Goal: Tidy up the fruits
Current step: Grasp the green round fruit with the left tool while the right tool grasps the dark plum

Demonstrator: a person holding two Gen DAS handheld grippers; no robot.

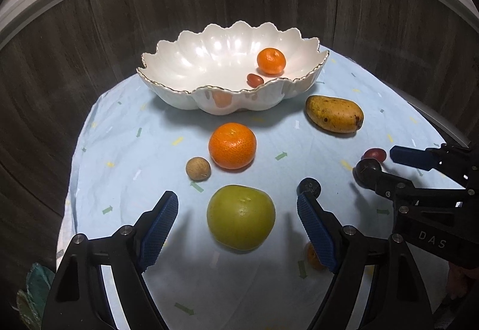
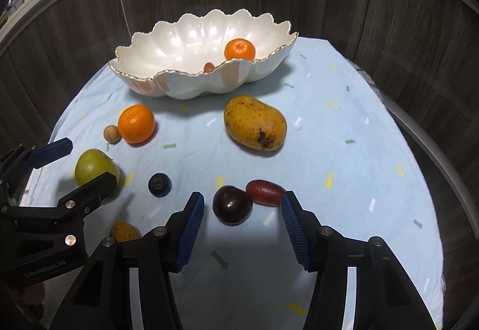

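My left gripper [image 1: 237, 201] is open around a green round fruit [image 1: 241, 216] on the light blue cloth, with a gap at each pad. My right gripper [image 2: 243, 198] is open, with a dark plum [image 2: 232, 204] between its pads, apart from the left pad. A red oblong fruit [image 2: 265, 192] lies against the plum, its end close to the right fingertip [image 2: 287, 201]. The white scalloped bowl [image 1: 167, 81] at the back holds a mandarin [image 1: 271, 60] and a small red fruit [image 1: 255, 80].
Loose on the cloth are an orange [image 1: 232, 146], a small brown round fruit [image 1: 198, 169], a spotted yellow mango [image 2: 254, 122], a dark berry [image 2: 160, 185] and a small orange-brown fruit [image 2: 124, 231] half hidden by a finger. Dark wood panels ring the table.
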